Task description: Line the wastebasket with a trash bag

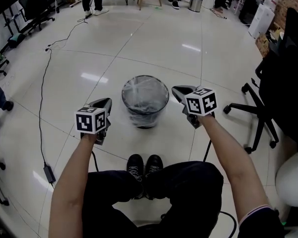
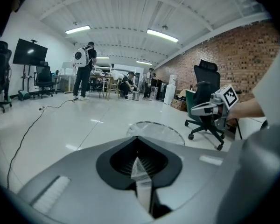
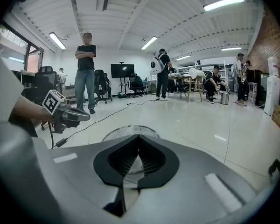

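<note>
Dark trousers [image 1: 154,192] and two bare forearms [image 1: 72,182] fill the bottom of the head view, with a pair of black shoes [image 1: 145,166] side by side on the glossy pale tiled floor [image 1: 139,43] just ahead of the knees. Each hand holds up a grey gripper topped by a cube printed with bold black-and-white square markers; these patterns carry no readable words. Left gripper [image 1: 104,103] has its jaws pressed fully together, as its own view shows. Right gripper [image 1: 181,91] is likewise closed tight, jaws meeting in a thin seam.

Between the two grippers, down on the floor beyond the shoes, stands the round wastebasket [image 1: 146,119], upright. A clear, crinkled trash bag [image 1: 145,94] lies inside it, reaching up to the rim. Both grippers are apart from the basket, one to each side, tips angled toward it.

At right stands a black office chair [image 1: 260,113]; at left a black cable [image 1: 41,118] trails across the tiles.
</note>
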Tool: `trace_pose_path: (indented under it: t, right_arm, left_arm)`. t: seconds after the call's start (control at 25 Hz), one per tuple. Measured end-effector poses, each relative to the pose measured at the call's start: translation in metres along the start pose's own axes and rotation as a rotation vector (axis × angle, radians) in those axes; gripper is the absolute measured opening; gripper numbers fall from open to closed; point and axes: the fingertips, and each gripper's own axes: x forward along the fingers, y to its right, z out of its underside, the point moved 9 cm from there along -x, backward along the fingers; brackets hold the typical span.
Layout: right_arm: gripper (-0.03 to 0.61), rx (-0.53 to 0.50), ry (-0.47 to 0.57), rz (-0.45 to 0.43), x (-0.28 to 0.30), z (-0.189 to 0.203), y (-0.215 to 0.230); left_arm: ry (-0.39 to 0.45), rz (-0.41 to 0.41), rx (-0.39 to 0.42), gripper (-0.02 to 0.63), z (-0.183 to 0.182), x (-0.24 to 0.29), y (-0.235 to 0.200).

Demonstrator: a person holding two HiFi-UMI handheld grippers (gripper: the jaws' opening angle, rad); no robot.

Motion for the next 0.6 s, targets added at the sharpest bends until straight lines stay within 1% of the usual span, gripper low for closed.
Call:
trace_pose_path:
  t: [0.16, 0.32, 0.48, 0.6]
  right_arm:
    - [0.002, -0.04, 0.004, -0.032, 0.008, -0.027, -0.011]
    - [0.002, -0.064, -0.019, -0.075, 0.024, -0.045, -0.018]
    - [0.002, -0.081, -0.103, -0.127, 0.054, -0.053, -0.026]
    - [0.002, -0.075, -0.165, -0.166, 0.08, -0.055, -0.029]
  left_arm:
    - [0.041, 0.03, 0.05, 0.011, -0.036, 0.004, 0.01]
    - [0.065, 0.054, 0.069, 0.011, -0.059, 0.014, 0.017]
    - [0.059, 0.073, 0.073, 0.011, -0.062, 0.027, 0.02]
    - [0.052, 0.081, 0.058, 0.011, -0.058, 0.039, 0.019]
